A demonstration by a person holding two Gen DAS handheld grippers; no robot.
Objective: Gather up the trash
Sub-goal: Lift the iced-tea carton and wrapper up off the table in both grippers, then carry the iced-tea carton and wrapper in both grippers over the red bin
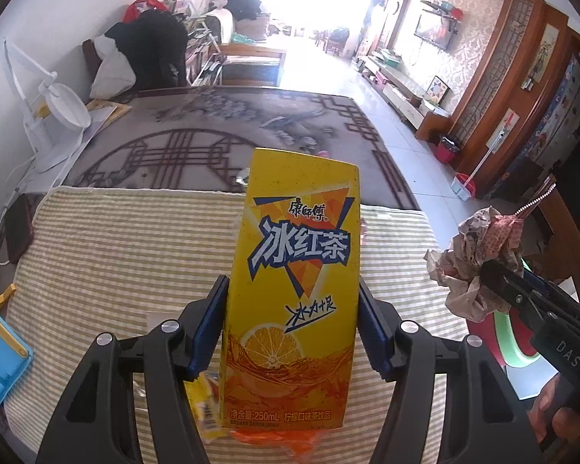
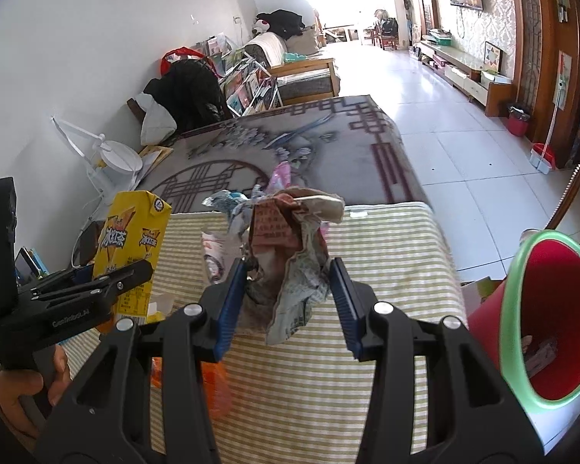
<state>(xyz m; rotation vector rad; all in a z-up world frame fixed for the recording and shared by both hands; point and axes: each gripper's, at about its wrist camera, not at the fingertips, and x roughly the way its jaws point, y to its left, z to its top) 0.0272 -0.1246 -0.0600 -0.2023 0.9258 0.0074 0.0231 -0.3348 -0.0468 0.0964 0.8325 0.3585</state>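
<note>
Blue pads [image 1: 208, 328] of left gripper [image 1: 293, 324] sit nearest the lens, jaws clamped on both sides of a yellow carton [image 1: 294, 290], held upright above the striped cloth [image 1: 116, 270] on the counter. Carton front shows an orange slice and 250mL print. Just under its base lie a yellow wrapper [image 1: 207, 413] and an orange wrapper [image 1: 274, 435], on the cloth. Far left edge: blue tray [image 1: 4, 352]. Beyond the cloth, grey patterned mat [image 1: 212, 135], white fan [image 1: 63, 112] at its left. To the right in left wrist view, right gripper [image 1: 510, 290] holds a paper wad [image 1: 475, 259] in the air, past the cloth edge; a bit of green rim shows behind it.

Right wrist view, left to right: left gripper [image 2: 96, 290] with carton [image 2: 133, 247] at the left, a hand [image 2: 27, 382] on its handle. Orange wrapper [image 2: 216, 386] on cloth [image 2: 386, 270] under the near jaws. Centre: right gripper [image 2: 290, 286], jaws clamped on the paper wad [image 2: 290, 247], pads pressing either side, wad raised off the cloth. Behind the wad a silver-blue wrapper [image 2: 224, 199] and pink wrapper [image 2: 280, 176]; cannot tell if they touch it. Right edge: red bin [image 2: 549, 328] with green rim, tilted toward lens, some scraps inside, just beside the counter.
</note>
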